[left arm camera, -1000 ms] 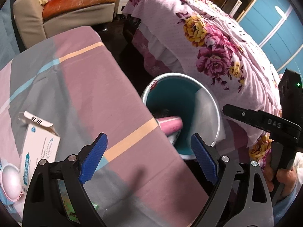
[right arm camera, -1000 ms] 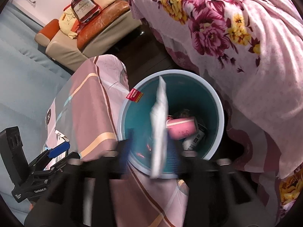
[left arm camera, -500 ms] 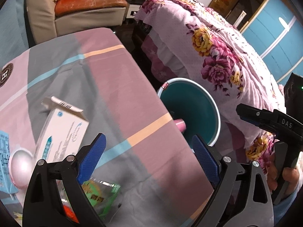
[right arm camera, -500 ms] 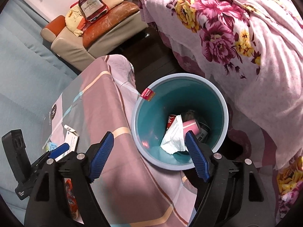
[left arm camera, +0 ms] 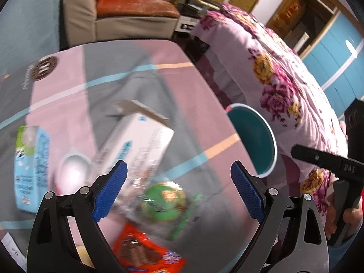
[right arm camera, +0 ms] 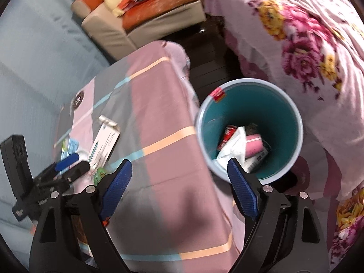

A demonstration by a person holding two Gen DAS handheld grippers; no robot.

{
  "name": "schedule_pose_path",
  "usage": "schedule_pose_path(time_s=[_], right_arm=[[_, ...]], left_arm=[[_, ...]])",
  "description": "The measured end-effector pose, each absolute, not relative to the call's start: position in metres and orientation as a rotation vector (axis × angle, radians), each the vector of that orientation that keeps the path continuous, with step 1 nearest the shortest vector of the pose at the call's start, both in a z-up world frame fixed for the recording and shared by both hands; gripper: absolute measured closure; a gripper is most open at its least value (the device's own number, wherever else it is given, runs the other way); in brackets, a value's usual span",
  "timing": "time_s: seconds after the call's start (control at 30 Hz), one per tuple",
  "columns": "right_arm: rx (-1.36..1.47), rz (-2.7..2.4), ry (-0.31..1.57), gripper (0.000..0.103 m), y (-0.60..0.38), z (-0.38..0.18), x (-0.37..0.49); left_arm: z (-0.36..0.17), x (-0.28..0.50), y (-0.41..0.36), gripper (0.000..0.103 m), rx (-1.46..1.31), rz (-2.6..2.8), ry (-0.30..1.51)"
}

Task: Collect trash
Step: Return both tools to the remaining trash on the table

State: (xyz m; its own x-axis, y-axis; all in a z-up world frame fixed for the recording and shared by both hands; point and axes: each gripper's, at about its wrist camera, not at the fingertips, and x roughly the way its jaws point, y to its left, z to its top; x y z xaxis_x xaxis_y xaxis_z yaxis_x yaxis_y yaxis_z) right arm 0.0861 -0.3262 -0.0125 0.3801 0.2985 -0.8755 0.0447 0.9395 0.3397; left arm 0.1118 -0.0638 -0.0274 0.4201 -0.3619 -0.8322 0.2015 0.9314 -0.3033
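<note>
Trash bin (right arm camera: 284,113) is your landmark: it stands on the floor just beside the table (right arm camera: 163,104) edge, between the table and the flowered bed (right arm camera: 307,45). Inside it you can see a crumpled white tissue (right arm camera: 234,145), a pink cup (right arm camera: 253,144) and a red can (right arm camera: 227,134), all at the bottom. Your right tool (right arm camera: 179,187) hangs over the table edge next to the bin, its jaws opening, with nothing between them. Your left tool (left arm camera: 178,190) is spread wide and empty too, further from the bin, over the table's clutter: a white carton (left arm camera: 136,141), a green wrapper (left arm camera: 165,201), an orange packet (left arm camera: 145,252), a blue and white pouch (left arm camera: 31,168) and a white round lid (left arm camera: 72,177), all blurred, all on the table away from the bin.
</note>
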Motion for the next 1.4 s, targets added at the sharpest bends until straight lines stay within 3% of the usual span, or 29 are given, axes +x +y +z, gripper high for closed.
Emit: schedule_pose_path(time_s=[0.67,1.3,1.4], right_arm=[[-0.088,0.424,1.387,0.02,-0.144,-0.062,0.1],[-0.167,0.461,1.444,0.02,-0.112,-0.101,0.109],[-0.116,0.47,1.423,0.033,-0.12,-0.096,0.11]], left_arm=[[-0.046,0.098,0.074,0.01,-0.292,-0.159,1.067],[-0.053,0.106,0.096,0.01,-0.305,-0.144,1.07],[-0.054,0.108,0.094,0.01,-0.296,-0.144,1.072]])
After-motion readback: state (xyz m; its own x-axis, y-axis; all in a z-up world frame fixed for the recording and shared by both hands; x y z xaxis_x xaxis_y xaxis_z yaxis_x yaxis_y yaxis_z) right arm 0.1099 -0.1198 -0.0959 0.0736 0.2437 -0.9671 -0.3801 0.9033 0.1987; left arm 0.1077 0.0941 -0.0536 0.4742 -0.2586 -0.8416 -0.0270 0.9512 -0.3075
